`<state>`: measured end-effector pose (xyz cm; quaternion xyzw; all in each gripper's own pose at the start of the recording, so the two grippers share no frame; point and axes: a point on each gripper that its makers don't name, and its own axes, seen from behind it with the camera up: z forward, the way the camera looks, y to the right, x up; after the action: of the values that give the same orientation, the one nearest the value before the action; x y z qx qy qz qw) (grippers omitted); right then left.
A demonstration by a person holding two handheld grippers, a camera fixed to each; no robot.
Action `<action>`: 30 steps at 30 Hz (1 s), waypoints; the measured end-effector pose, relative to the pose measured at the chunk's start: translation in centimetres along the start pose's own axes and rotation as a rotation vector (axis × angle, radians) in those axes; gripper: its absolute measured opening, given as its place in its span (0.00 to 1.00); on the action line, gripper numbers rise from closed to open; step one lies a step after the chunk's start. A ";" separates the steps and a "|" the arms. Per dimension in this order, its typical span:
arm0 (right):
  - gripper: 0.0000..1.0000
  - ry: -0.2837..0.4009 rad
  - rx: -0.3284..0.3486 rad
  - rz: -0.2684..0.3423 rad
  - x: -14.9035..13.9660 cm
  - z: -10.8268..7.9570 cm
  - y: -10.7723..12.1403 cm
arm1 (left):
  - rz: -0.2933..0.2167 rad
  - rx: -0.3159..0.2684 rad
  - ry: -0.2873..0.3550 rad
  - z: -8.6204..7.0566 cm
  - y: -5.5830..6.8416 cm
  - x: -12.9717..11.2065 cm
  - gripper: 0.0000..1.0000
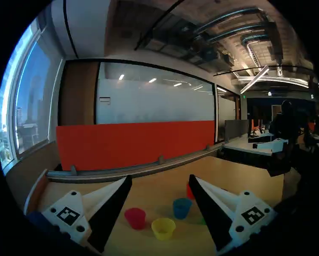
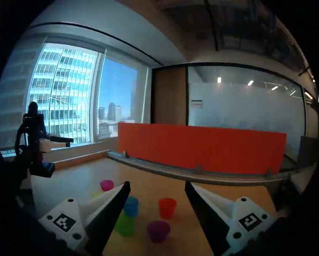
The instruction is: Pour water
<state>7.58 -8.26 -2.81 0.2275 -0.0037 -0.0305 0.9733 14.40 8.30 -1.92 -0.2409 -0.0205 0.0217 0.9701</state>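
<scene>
- an office room with a pale wooden table point(image 1: 168, 192). along its far edge an orange panel point(image 1: 134, 143) runs below a frosted glass wall point(image 1: 155, 100), and a window point(image 1: 27, 106) takes the left side.
- in the left gripper view, the left gripper point(image 1: 159, 179) hangs above the near part of the table. its two white-and-black fingers are spread wide, with nothing between them.
- the cups stand upright on the table ahead of it, seen in the gap between the fingers. from the left: a pink cup point(image 1: 135, 217), a yellow cup point(image 1: 163, 228) nearest the camera, a blue cup point(image 1: 181, 208) just beyond it, and an orange cup point(image 1: 189, 191) half hidden behind the right-hand finger.
- a sliver of a green cup point(image 1: 203, 221) shows at that finger's inner edge.
- whether any cup holds water cannot be told.
- at the far right a dark figure of a person point(image 1: 287, 123) is near other desks, too dim to make out.
- in the right gripper view, tall windows with towers outside are on the left, and the orange panel runs from centre to right.
- the right gripper point(image 2: 157, 184) is over the table, its fingers also well apart and gripping nothing.
- here the pink cup point(image 2: 107, 185) is farthest left, beyond the left-hand fingertip. the blue cup point(image 2: 131, 205) sits at that finger's inner edge, with the green cup point(image 2: 125, 224) in front of it, partly covered by the finger.
- the orange cup point(image 2: 167, 208) stands in the middle of the gap, and a purple cup point(image 2: 158, 231) is nearest the camera.
</scene>
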 end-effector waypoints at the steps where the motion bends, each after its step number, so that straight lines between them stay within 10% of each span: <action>1: 1.00 -0.002 0.009 0.000 0.0 0.0 -0.2 | 0.000 -0.011 -0.004 -0.1 0.2 -0.1 0.99; 30: 1.00 -0.205 0.135 -0.040 -5.5 0.0 -3.3 | 0.018 -0.149 -0.197 -0.3 1.5 -7.7 0.99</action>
<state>1.90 -10.91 -4.25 0.2882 -0.1009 -0.0727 0.9495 6.64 9.08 -3.10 -0.3094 -0.1150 0.0522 0.9425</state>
